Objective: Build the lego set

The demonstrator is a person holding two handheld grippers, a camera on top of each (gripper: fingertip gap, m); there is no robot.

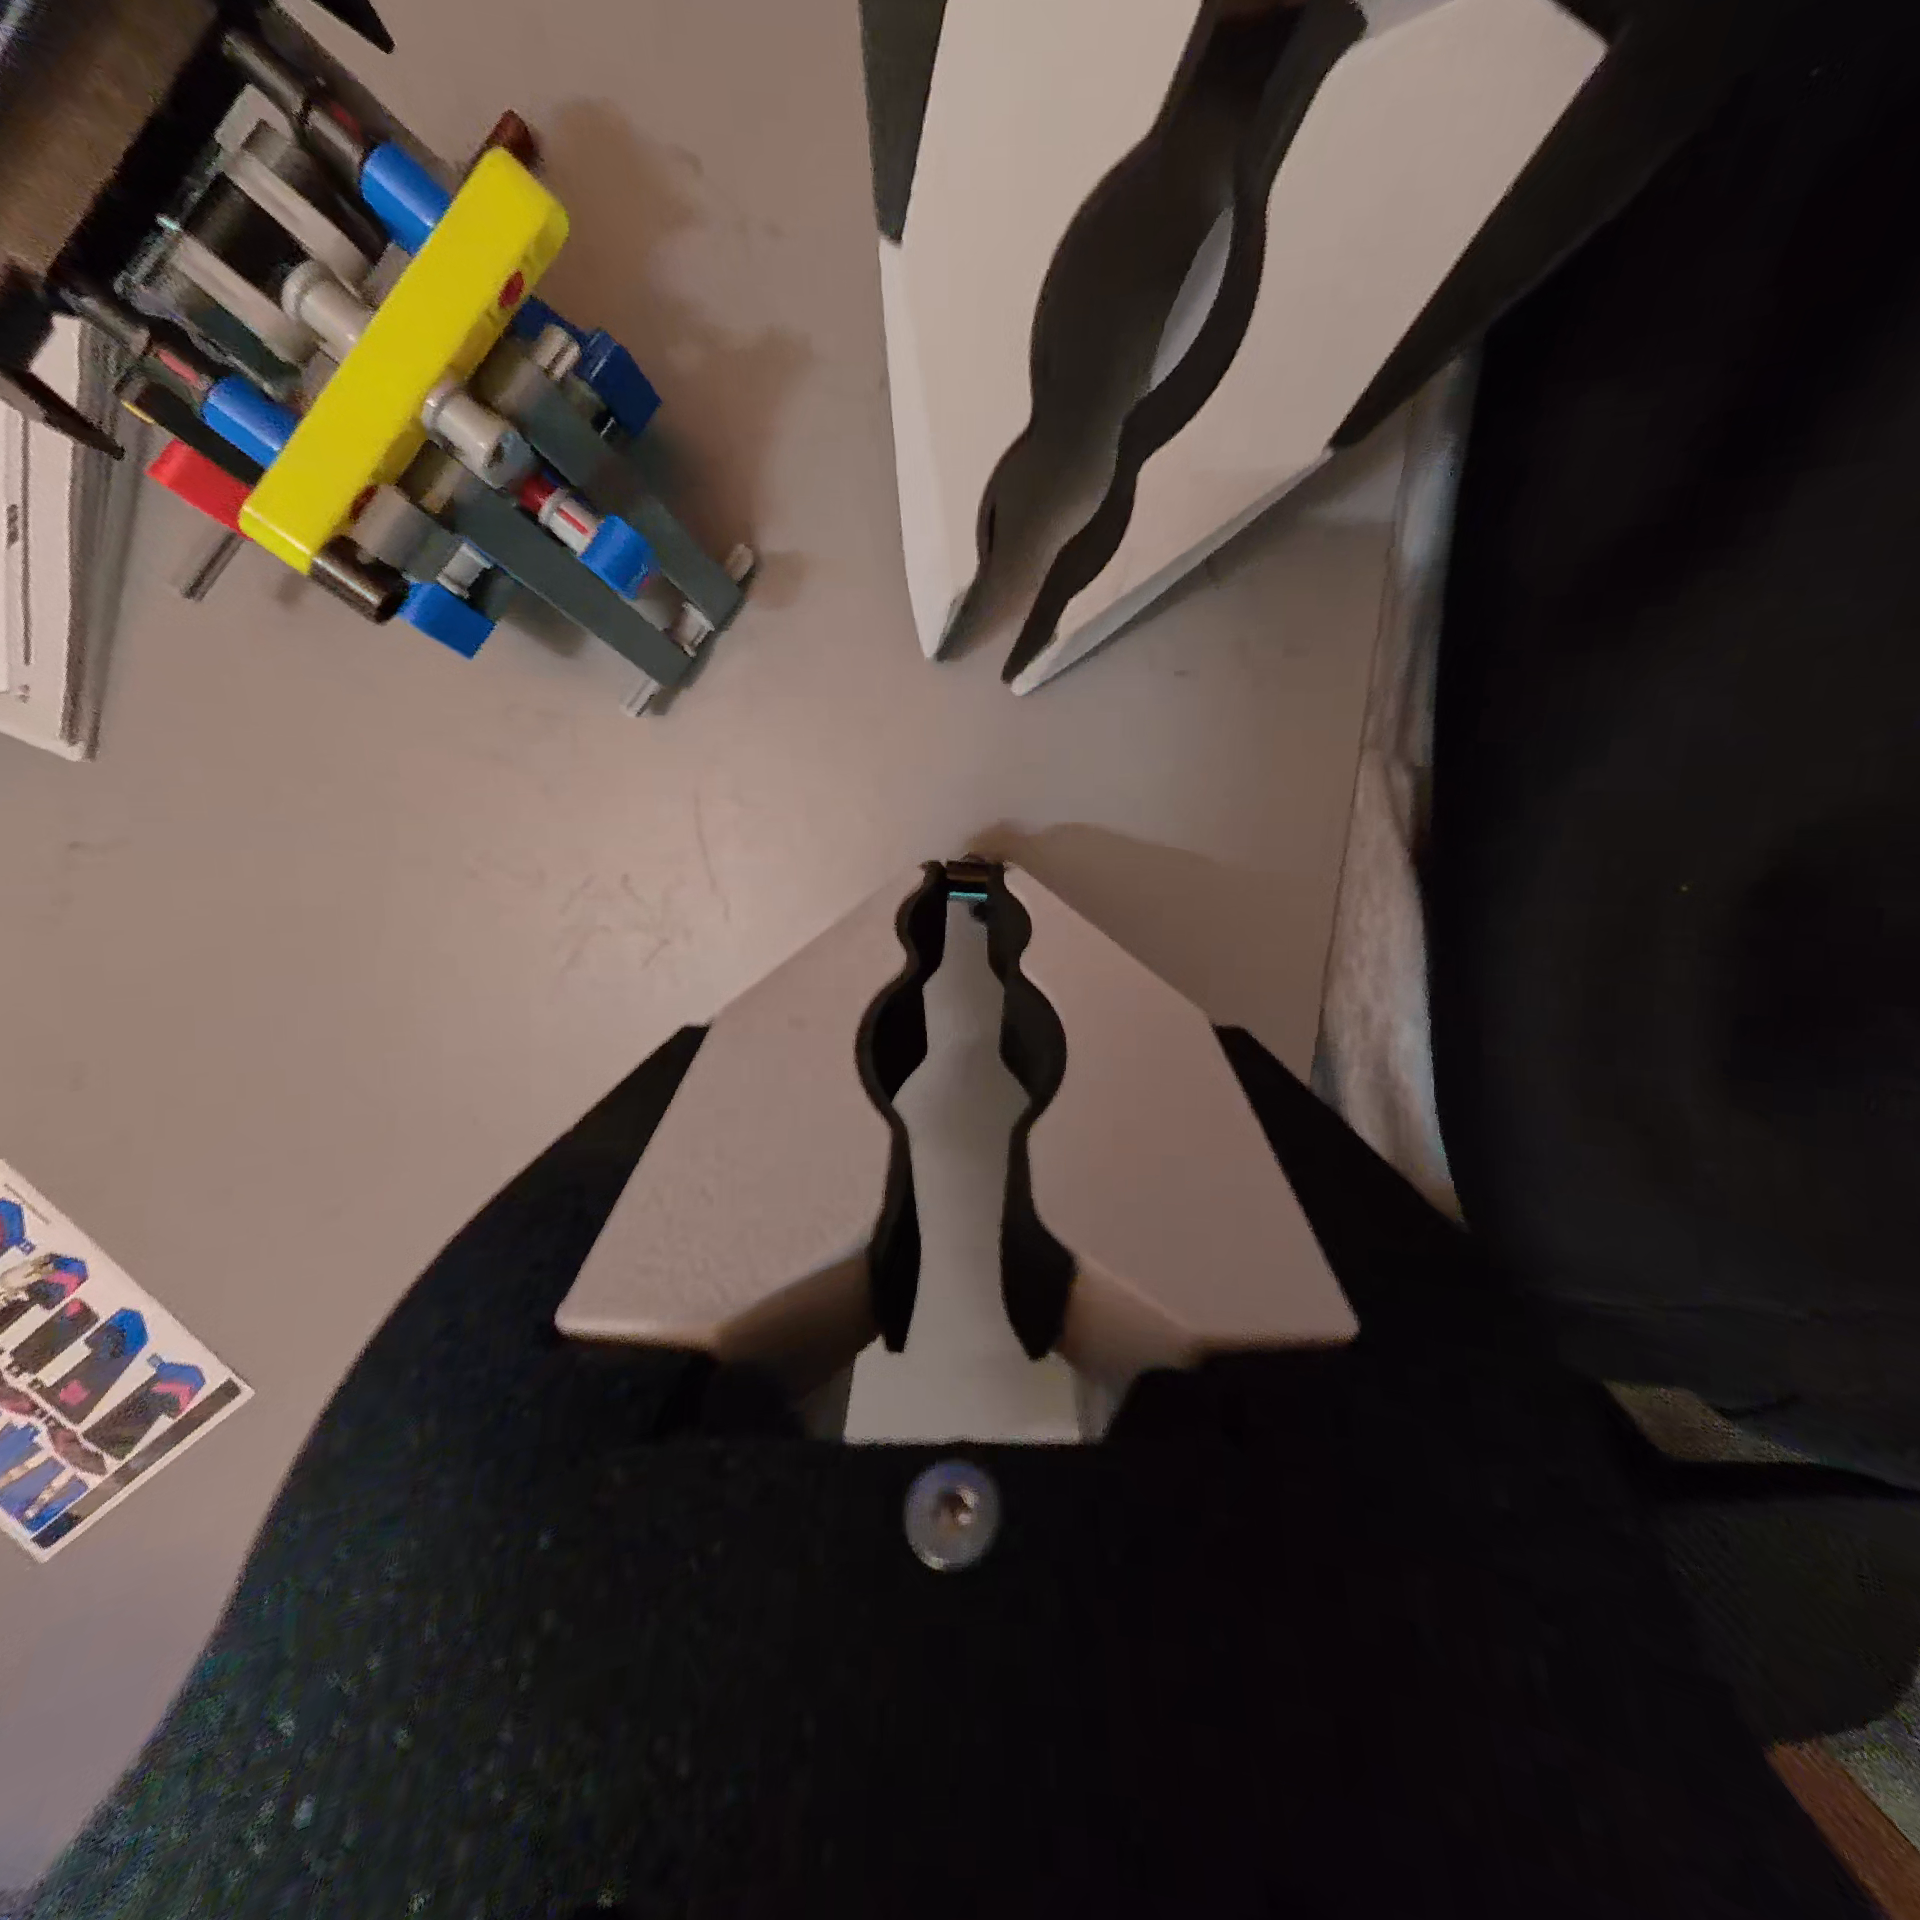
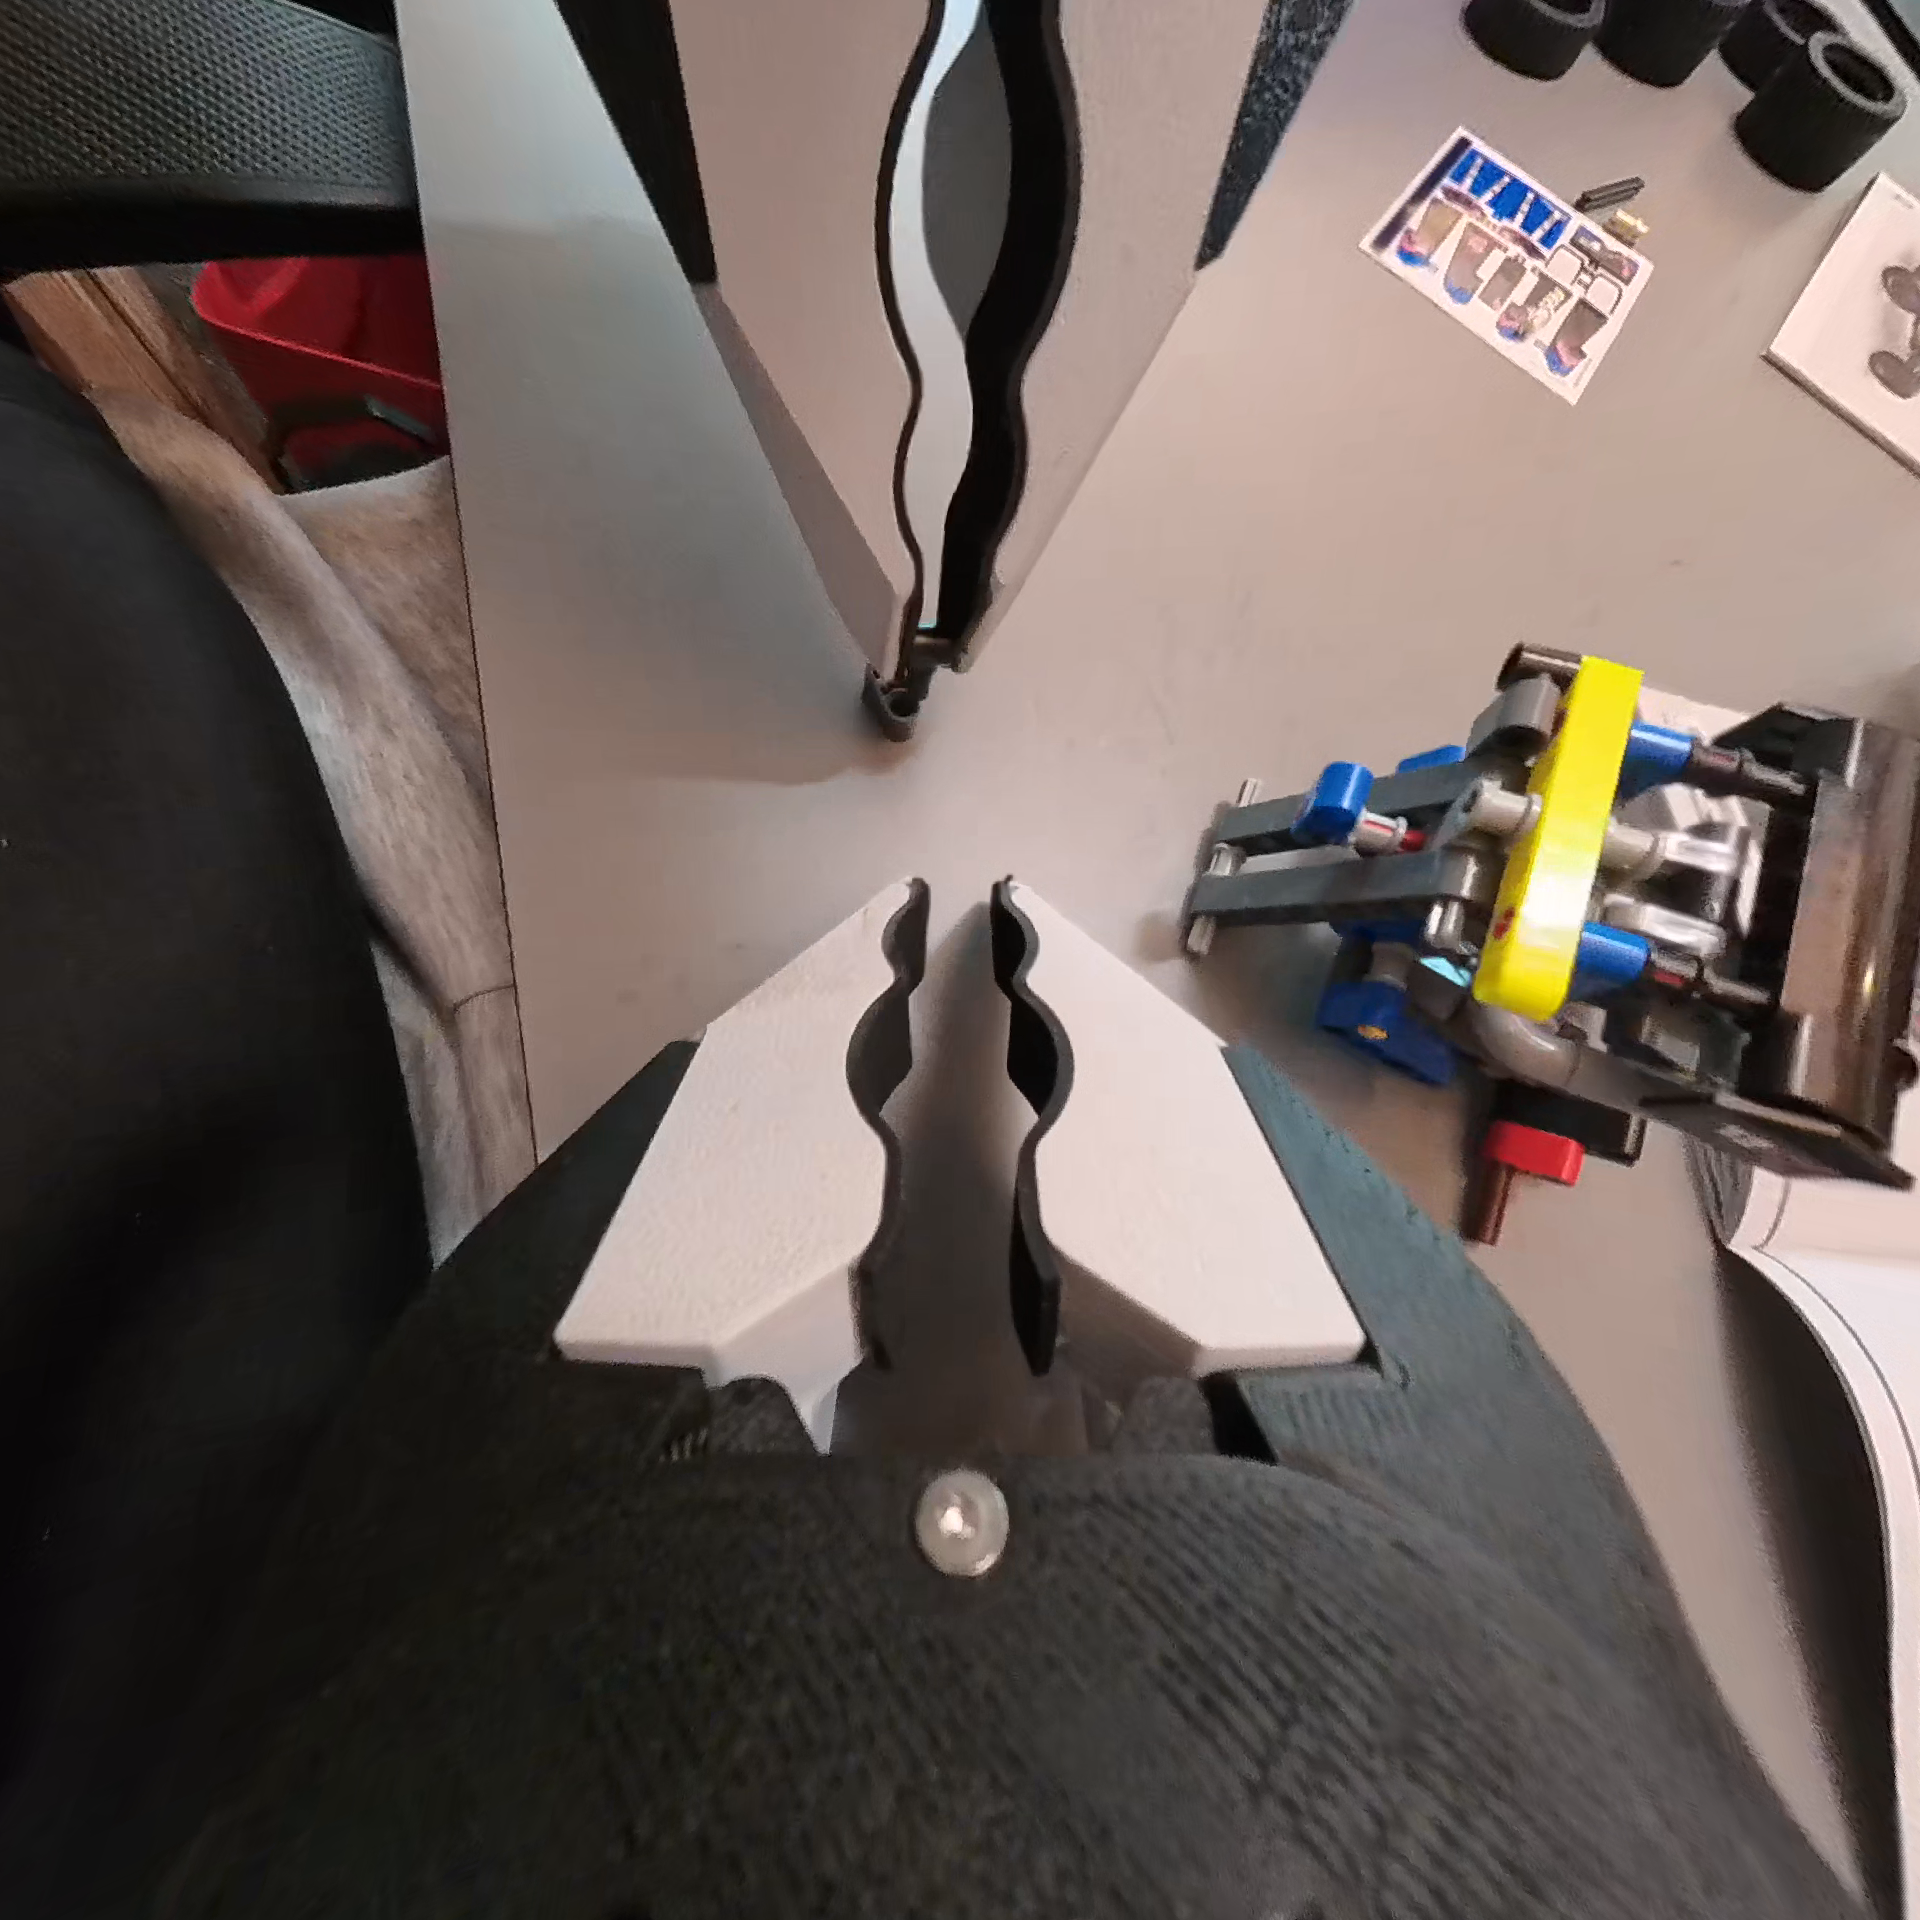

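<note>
A small dark grey pin-like building piece (image 2: 902, 691) is pinched at the tips of the left gripper (image 1: 966, 881), whose fingers (image 1: 906, 935) are nearly closed and pressed against it; the piece hangs just above the grey table (image 2: 1299, 540), near the table's edge. Opposite it, a short way off, the right gripper (image 2: 956, 894) is pointed toward the piece; its fingers (image 2: 1013, 925) are held slightly apart, with a narrow gap between the tips and nothing inside it.

Farther along the table, well apart from both grippers, a brick-built model (image 2: 1558, 904) is lying, made of dark grey beams, blue connectors and a yellow beam (image 2: 1558, 831), with a red part (image 2: 1532, 1153) at one end. Beyond it a printed sticker sheet (image 2: 1507, 260) is seen flat on the table, with black rubber tyres (image 2: 1808, 114) past that, and an open booklet (image 2: 1860, 1340) is seen beside the model.
</note>
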